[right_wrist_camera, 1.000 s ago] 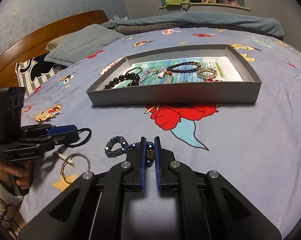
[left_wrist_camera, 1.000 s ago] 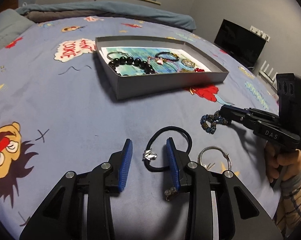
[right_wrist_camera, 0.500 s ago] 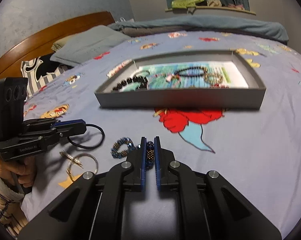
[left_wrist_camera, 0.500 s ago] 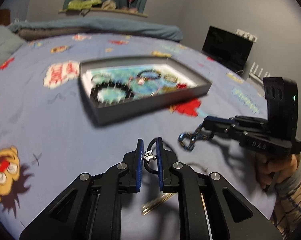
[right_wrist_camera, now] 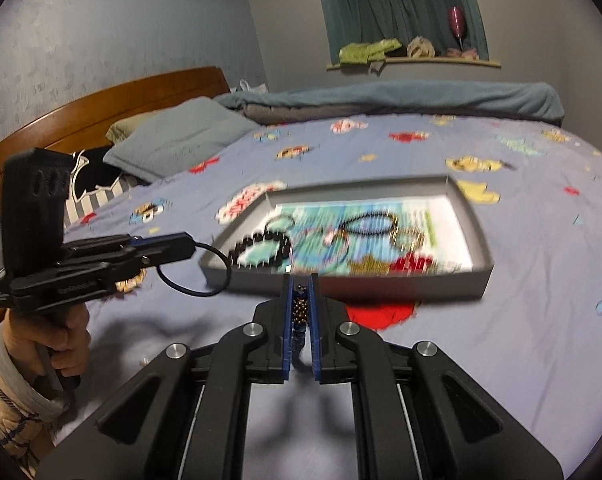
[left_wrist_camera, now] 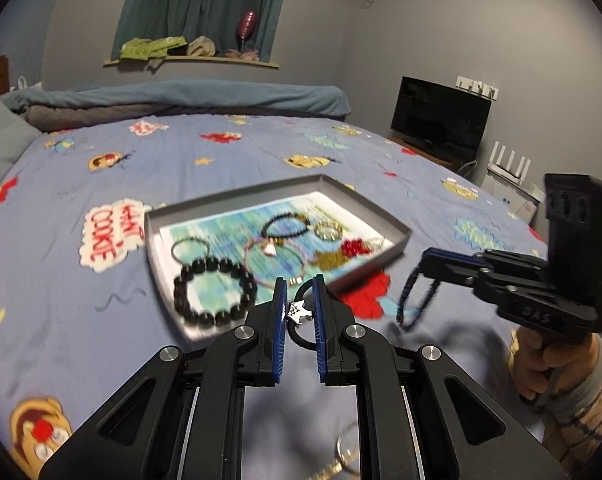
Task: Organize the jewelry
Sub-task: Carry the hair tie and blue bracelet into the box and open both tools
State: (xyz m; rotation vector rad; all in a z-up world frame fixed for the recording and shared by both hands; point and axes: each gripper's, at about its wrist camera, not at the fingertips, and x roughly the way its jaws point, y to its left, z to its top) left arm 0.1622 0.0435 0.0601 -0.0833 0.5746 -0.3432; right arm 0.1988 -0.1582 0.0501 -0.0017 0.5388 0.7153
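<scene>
A black cord bracelet (left_wrist_camera: 301,312) with a silver star charm (left_wrist_camera: 299,311) is pinched between the blue pads of the left gripper (left_wrist_camera: 299,300), whose fingers (left_wrist_camera: 279,312) are nearly closed on it; the cord's loop is seen past the tips and behind the charm. In the right gripper (right_wrist_camera: 300,300) a dark beaded bracelet (right_wrist_camera: 299,312) is clamped between almost touching fingers (right_wrist_camera: 287,312), and it hangs below them above the bed (left_wrist_camera: 101,320). Both pieces are held clear of the cartoon-printed sheet, just short of the grey tray (left_wrist_camera: 397,246), in which other bracelets lie.
</scene>
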